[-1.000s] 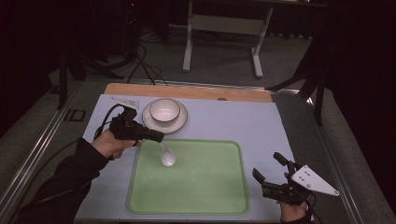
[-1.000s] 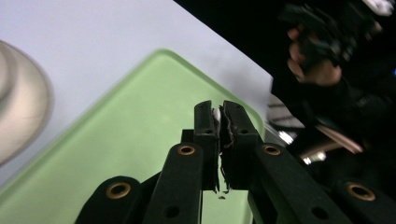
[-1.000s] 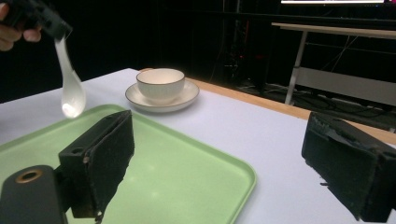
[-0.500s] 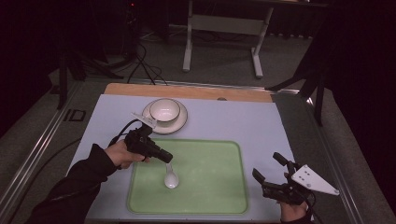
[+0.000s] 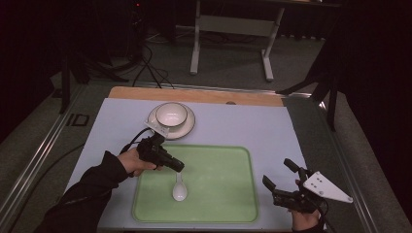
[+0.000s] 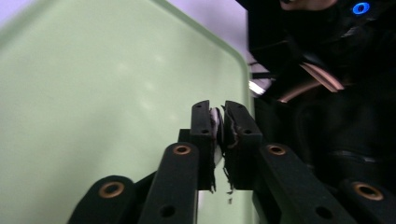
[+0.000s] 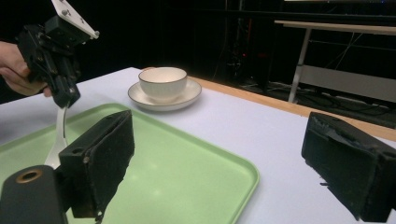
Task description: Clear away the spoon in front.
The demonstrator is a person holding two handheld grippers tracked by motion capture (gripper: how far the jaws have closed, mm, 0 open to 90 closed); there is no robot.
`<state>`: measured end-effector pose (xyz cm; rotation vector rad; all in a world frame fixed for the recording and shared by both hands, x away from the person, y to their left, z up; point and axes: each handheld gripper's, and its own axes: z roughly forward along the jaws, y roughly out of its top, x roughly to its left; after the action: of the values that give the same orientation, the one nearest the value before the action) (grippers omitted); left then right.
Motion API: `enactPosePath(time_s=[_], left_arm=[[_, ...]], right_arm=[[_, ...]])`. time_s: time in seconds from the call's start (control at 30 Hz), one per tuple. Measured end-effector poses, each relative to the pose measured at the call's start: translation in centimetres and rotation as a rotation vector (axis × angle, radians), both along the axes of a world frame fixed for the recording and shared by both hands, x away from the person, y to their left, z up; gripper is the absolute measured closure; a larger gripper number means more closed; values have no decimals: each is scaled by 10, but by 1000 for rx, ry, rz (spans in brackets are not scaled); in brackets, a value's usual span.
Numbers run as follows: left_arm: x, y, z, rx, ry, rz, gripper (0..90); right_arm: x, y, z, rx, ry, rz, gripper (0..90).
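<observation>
My left gripper (image 5: 178,167) is shut on the handle of a white spoon (image 5: 179,190), which hangs down over the left part of the green tray (image 5: 223,204). In the left gripper view the jaws pinch the white spoon handle (image 6: 215,133) above the tray (image 6: 93,93). The right gripper view shows the left gripper (image 7: 58,70) holding the spoon (image 7: 59,133) upright. The spoon's bowl end is hidden behind a jaw, so I cannot tell whether it touches the tray. My right gripper (image 5: 278,174) stands open and empty off the tray's front right corner.
A white bowl (image 5: 171,114) sits on a saucer (image 5: 189,125) just behind the tray's far left corner; the bowl (image 7: 163,81) looks empty. A wooden strip (image 5: 194,94) borders the table's far edge. Most of the tray (image 7: 187,172) is bare.
My left gripper has carried the spoon toward the person and slightly right, from the tray's far edge to over its left part. The right gripper has not moved.
</observation>
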<state>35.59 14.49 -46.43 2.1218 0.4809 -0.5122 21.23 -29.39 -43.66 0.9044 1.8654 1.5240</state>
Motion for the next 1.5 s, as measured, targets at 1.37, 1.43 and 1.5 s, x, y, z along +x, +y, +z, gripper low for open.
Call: enactPosePath(time_s=[1.37, 1.43, 1.5], left_arm=[[14, -8, -68, 83, -110, 519, 593], [14, -8, -67, 81, -111, 517, 593], [12, -7, -62, 65, -121, 507, 593]], right_arm=[[0, 2, 0, -2, 6, 27, 95], [0, 1, 0, -3, 6, 27, 95], [0, 1, 0, -1, 9, 27, 95]])
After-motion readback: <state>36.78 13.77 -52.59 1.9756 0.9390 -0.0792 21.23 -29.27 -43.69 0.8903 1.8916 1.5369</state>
